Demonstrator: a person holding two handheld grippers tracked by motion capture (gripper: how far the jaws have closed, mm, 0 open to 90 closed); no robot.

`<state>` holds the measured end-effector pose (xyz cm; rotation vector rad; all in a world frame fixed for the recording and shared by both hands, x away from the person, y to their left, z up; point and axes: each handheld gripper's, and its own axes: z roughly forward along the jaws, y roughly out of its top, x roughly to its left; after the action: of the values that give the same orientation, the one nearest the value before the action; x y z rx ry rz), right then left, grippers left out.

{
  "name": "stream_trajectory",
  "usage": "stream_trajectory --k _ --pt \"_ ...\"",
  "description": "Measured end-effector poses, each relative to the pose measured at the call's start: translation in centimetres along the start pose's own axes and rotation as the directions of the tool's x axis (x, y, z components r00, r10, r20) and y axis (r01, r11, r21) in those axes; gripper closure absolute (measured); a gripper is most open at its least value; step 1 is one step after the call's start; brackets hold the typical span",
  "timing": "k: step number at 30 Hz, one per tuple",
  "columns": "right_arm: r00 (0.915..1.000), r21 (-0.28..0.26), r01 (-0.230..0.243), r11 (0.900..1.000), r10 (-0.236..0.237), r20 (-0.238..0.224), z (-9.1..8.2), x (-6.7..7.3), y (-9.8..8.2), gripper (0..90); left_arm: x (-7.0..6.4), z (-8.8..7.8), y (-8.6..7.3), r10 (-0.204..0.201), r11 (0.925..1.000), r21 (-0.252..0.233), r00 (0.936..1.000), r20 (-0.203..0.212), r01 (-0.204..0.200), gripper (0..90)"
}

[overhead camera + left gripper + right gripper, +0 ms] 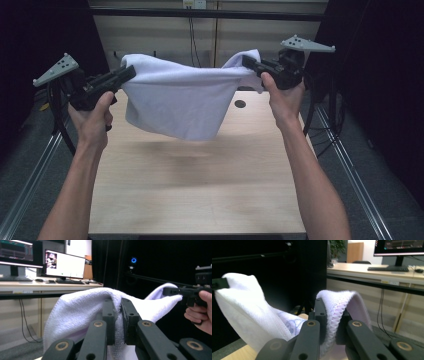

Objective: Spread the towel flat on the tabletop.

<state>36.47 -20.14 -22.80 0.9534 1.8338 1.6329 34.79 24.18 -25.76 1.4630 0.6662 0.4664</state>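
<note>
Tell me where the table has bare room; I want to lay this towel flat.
The wooden table is bare from the near edge to the small round hole. The white towel, pinched by the left claw and right claw, hangs above it.

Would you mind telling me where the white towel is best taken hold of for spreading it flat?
At its two top corners, from opposite sides. The white towel hangs slack above the table, held by the left gripper and right gripper; the hemmed edge gives the jaws firm purchase.

White towel (180, 102) — plain — over a pale wood-grain table (200, 200).
</note>
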Motion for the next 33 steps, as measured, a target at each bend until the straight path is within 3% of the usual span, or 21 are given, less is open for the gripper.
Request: stream_trajectory --k 3,4,5,6,7,9,11,12,13,14,17,18,20,21,23,24,26,27,28,29,33 --pt "0.9998 0.113 -0.013 0.994 0.015 -0.017 -1.3 0.5 -5.8 84.5 -0.8 -0.8 -3.7 -0.012 0.9981 0.060 0.9993 0.036 0.010 83.2" --pt "0.9998 0.113 -0.013 0.994 0.015 -0.017 -1.3 0.5 -5.8 84.5 -1.1 -1.1 -5.3 -0.021 0.9956 0.092 0.9985 0.050 0.016 83.2" --pt "0.9975 0.177 -0.053 0.983 0.060 -0.037 -2.3 0.7 -9.9 84.6 -1.8 -1.7 -8.9 -0.061 0.9868 0.154 0.9950 0.079 0.048 83.1" --pt "0.9975 0.177 -0.053 0.983 0.060 -0.037 -2.3 0.7 -9.9 84.6 -1.8 -1.7 -8.9 -0.061 0.9868 0.154 0.9950 0.079 0.048 83.1" --pt "0.9957 0.245 -0.071 0.967 0.083 -0.041 -3.5 1.2 -13.8 84.6 -2.3 -2.0 -10.6 -0.083 0.9803 0.186 0.9925 0.090 0.065 83.1" --pt "0.9936 0.314 -0.089 0.945 0.106 -0.039 -4.9 2.0 -17.3 84.4 -3.1 -2.5 -13.7 -0.140 0.9612 0.254 0.9840 0.111 0.108 83.0" --pt "0.9882 0.361 -0.115 0.925 0.144 -0.054 -6.3 2.6 -20.4 83.8 -4.3 -2.9 -17.0 -0.163 0.9257 0.363 0.9779 0.131 0.106 82.9" --pt "0.9871 0.383 -0.120 0.916 0.151 -0.052 -7.0 2.9 -21.8 83.2 -4.3 -2.9 -17.0 -0.163 0.9257 0.363 0.9779 0.131 0.106 82.9" --pt "0.9871 0.383 -0.120 0.916 0.151 -0.052 -7.0 2.9 -21.8 83.2 -4.6 -2.9 -17.7 -0.184 0.9111 0.395 0.9741 0.131 0.119 82.9" --pt "0.9840 0.425 -0.135 0.895 0.171 -0.048 -8.0 3.4 -23.8 81.4 -5.6 -3.3 -19.9 -0.209 0.8867 0.444 0.9679 0.139 0.128 82.7" --pt "0.9857 0.505 -0.122 0.855 0.164 -0.039 -9.7 3.9 -25.7 71.8 -6.4 -4.0 -21.3 -0.238 0.8737 0.466 0.9583 0.159 0.139 82.0" --pt "0.9857 0.505 -0.122 0.855 0.164 -0.039 -9.7 3.9 -25.7 71.8 -6.4 -4.0 -21.3 -0.238 0.8737 0.466 0.9583 0.159 0.139 81.8" --pt "0.9838 0.513 -0.141 0.847 0.178 -0.023 -11.1 3.8 -26.3 68.1 -7.1 -4.5 -21.8 -0.251 0.8539 0.502 0.9531 0.169 0.136 81.3" --pt "0.9812 0.491 -0.153 0.858 0.191 -0.028 -12.4 3.6 -26.5 63.9 -8.0 -4.9 -22.0 -0.218 0.8455 0.528 0.9536 0.208 0.078 78.7" --pt "0.9817 0.476 -0.157 0.865 0.189 -0.019 -12.9 3.6 -26.3 63.1 -8.2 -5.1 -22.0 -0.211 0.8458 0.529 0.9542 0.212 0.069 77.2" --pt "0.9817 0.436 -0.159 0.886 0.189 -0.026 -13.6 3.3 -25.7 62.5 -8.2 -5.4 -21.9 -0.216 0.8547 0.514 0.9503 0.224 0.073 75.6" --pt "0.9814 0.425 -0.167 0.890 0.192 -0.016 -13.7 3.1 -25.4 62.1 -8.0 -5.6 -21.6 -0.216 0.8622 0.500 0.9500 0.225 0.078 73.3" --pt "0.9815 0.404 -0.170 0.899 0.191 -0.012 -13.9 2.6 -25.1 61.7 -7.5 -5.7 -21.0 -0.214 0.8797 0.467 0.9509 0.224 0.088 72.7" --pt "0.9827 0.395 -0.168 0.903 0.185 -0.006 -13.9 2.5 -25.0 61.2 -7.5 -5.7 -21.0 -0.214 0.8797 0.467 0.9509 0.224 0.088 72.1" --pt "0.9821 0.396 -0.172 0.902 0.189 -0.002 -13.8 2.4 -25.0 61.4 -6.8 -5.7 -20.2 -0.220 0.8985 0.424 0.9522 0.211 0.114 70.9" --pt "0.9812 0.424 -0.171 0.889 0.193 -0.008 -12.3 1.9 -25.4 61.0 -5.2 -5.1 -19.2 -0.212 0.9131 0.385 0.9623 0.170 0.134 69.2"
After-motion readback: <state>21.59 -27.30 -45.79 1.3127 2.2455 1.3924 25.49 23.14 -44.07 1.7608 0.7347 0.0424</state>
